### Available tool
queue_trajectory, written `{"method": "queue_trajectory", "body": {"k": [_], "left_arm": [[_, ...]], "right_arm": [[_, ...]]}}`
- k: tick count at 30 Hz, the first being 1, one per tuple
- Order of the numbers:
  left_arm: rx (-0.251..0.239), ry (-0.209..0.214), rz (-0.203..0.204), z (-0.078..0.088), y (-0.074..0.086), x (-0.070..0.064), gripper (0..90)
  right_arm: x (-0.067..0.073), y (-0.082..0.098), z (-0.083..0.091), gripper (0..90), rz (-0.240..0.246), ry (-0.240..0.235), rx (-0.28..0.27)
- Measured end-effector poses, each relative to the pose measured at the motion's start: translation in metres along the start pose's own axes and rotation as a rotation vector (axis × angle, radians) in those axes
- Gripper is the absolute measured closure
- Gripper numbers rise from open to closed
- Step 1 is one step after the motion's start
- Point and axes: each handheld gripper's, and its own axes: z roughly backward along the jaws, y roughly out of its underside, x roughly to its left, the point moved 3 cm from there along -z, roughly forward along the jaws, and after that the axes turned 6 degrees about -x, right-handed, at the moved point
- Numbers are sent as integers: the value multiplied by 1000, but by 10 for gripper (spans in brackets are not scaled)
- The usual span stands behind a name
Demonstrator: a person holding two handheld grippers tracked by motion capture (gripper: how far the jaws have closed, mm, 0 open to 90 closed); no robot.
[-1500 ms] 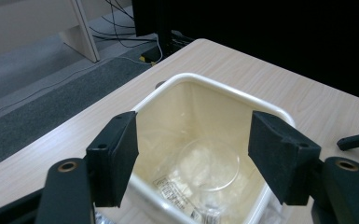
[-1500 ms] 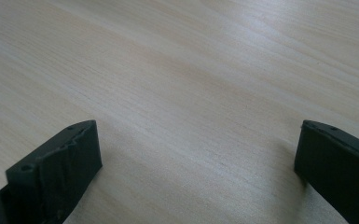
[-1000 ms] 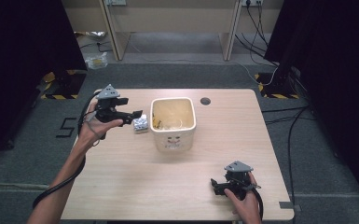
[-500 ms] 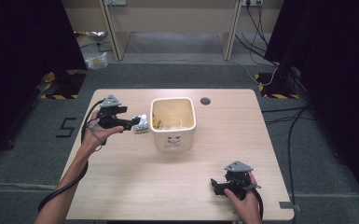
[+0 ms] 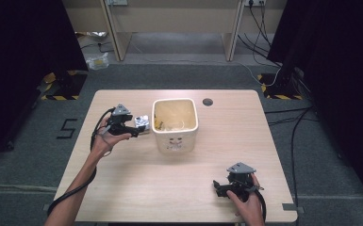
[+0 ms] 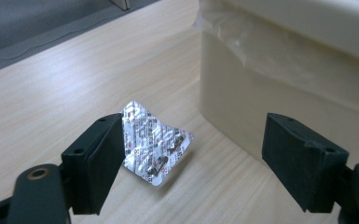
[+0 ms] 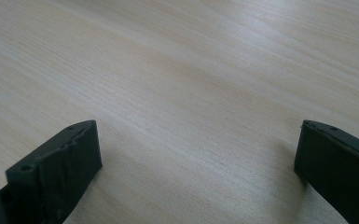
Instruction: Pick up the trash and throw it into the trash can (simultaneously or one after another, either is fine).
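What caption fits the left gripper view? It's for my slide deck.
Open left gripper closing in on a crumpled foil blister pack beside the cream bin.

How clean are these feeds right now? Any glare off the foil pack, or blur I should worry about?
Left gripper view: the foil blister pack glints bright but its print stays readable; the near jaws look soft. High view: even light on the table, dark room edges, the left tongs small but distinct beside the bin. Right gripper view: the wood grain is sharp and the jaws of the right tongs blur slightly.
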Motion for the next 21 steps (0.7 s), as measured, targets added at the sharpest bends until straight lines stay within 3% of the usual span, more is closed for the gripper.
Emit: {"method": "queue_trajectory", "body": {"k": [13, 21], "left_arm": [[83, -36, -17, -29, 18, 4, 243], [129, -52, -54, -44, 26, 3, 274]], "right_arm": [[1, 0, 0, 7, 0, -4, 0], [1, 0, 0, 8, 2, -6, 0]]}}
